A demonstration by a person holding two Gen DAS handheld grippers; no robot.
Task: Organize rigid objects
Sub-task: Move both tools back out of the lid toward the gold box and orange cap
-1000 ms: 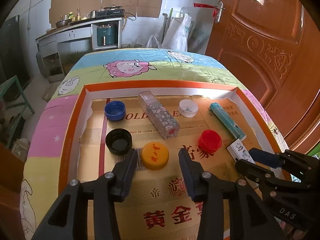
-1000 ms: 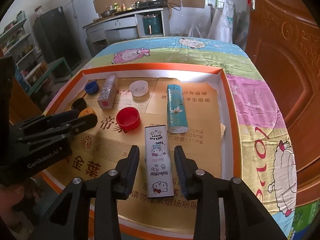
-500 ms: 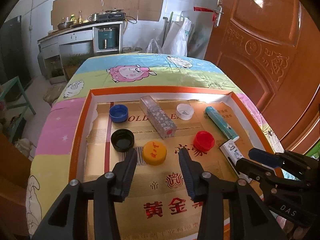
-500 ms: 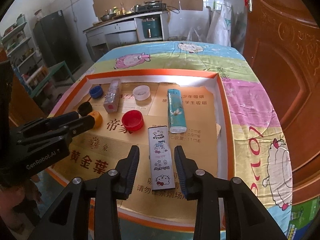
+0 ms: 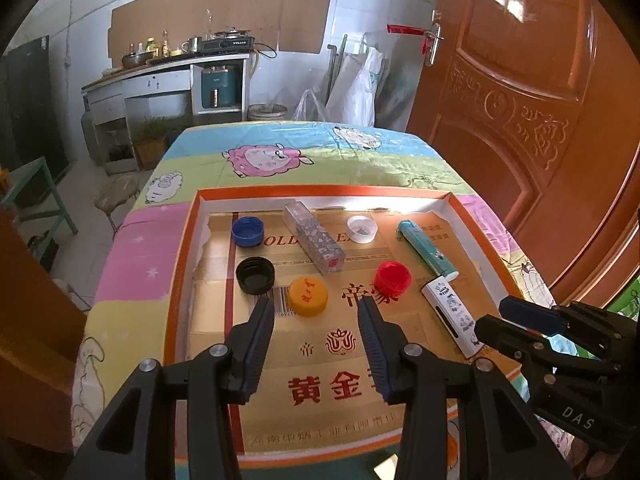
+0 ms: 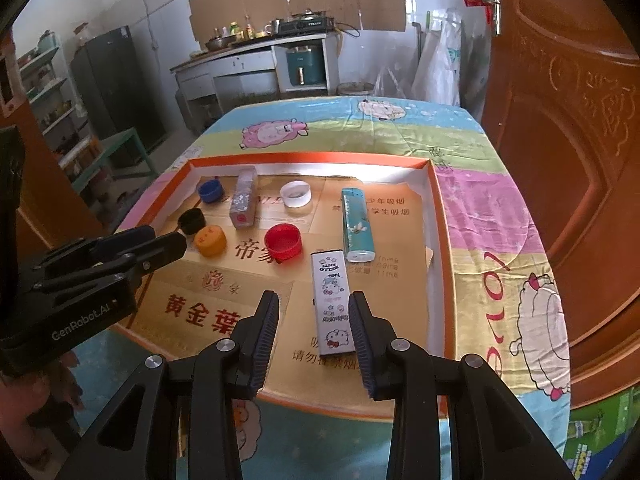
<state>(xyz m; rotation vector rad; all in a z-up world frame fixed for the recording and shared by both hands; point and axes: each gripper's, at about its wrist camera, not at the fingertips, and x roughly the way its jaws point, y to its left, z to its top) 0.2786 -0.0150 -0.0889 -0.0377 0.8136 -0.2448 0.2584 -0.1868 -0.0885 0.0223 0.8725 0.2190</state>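
The right gripper (image 6: 313, 316) is hanging above the near end of the white cartoon-print box (image 6: 333, 307), jaws spread and empty, 1 on each side of it without touching. The box is lying flat on the cardboard floor of the orange-rimmed tray (image 6: 439, 216), near its front right corner, and its long axis is running straight ahead from this gripper, so the jaws are already facing its 2 long sides. The left gripper (image 5: 316, 316), also spread and empty, is well to the box's left, pointing at the yellow cap (image 5: 308, 296), so the right hand is the nearer by far. Compared with 1 second ago, both grippers are backing up and away: the tray is looking smaller in both views, and nothing in it is shifting.
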